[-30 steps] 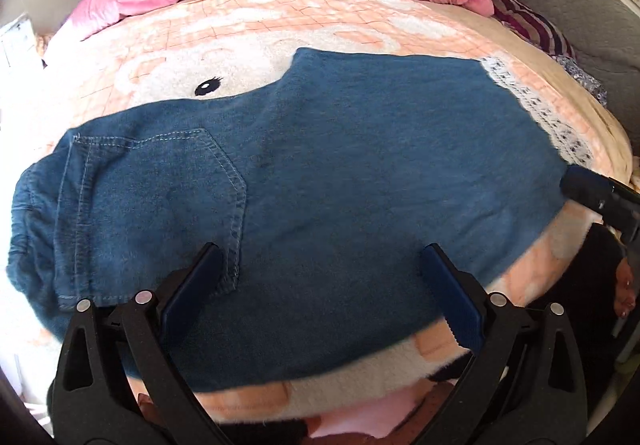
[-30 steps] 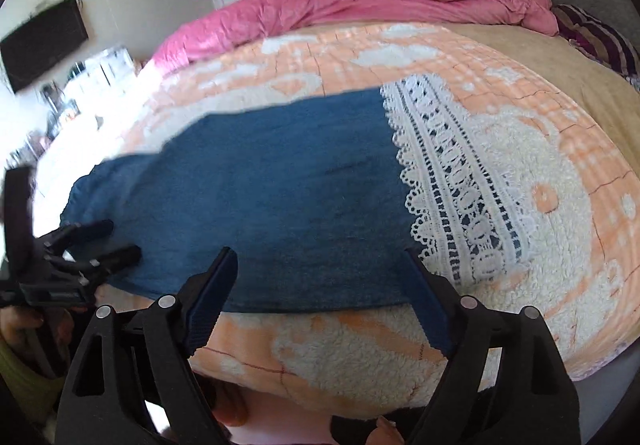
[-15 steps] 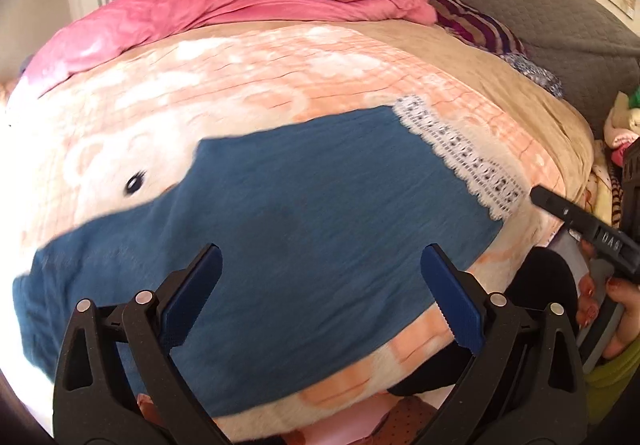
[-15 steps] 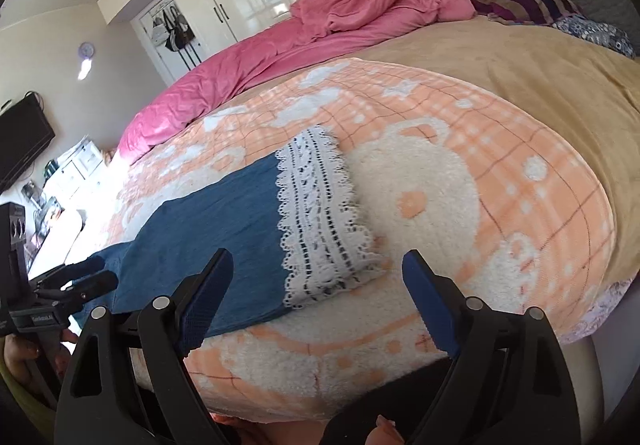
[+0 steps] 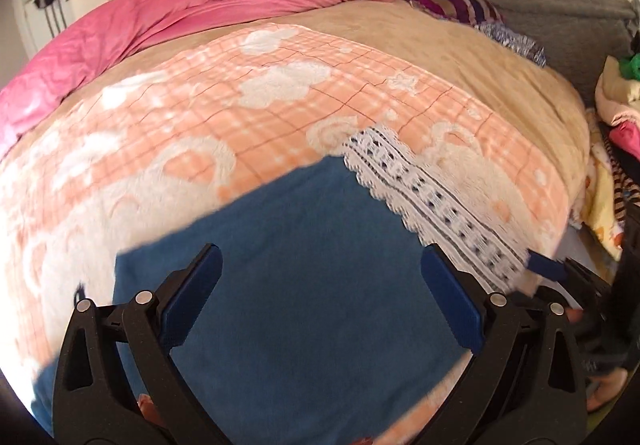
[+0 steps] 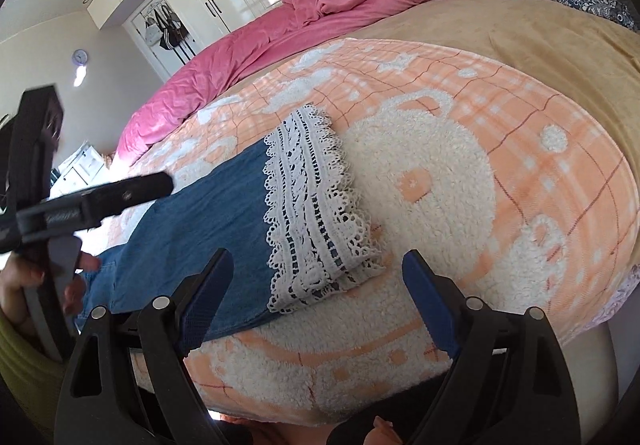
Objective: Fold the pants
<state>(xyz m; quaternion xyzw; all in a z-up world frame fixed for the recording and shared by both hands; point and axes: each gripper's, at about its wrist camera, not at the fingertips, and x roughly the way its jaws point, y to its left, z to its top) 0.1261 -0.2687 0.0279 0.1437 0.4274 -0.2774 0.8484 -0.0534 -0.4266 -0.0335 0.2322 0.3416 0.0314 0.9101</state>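
With the pants [image 6: 192, 229] lying flat along the blanket's [image 6: 460, 149] near edge and both the left gripper [image 5: 320, 301] and right gripper [image 6: 316, 297] agape and empty, pinch the lace hem [image 6: 316, 213], seemingly two layers, at both corners squarely before lifting.

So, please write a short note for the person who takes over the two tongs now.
Left tongs: open, empty, over the blue pants.
Right tongs: open, empty, near the lace hem.
The pants lie flat on the orange blanket along the near bed edge, legs stacked one on the other, it seems.
Left to do: fold them across their length, probably starting from the hem.
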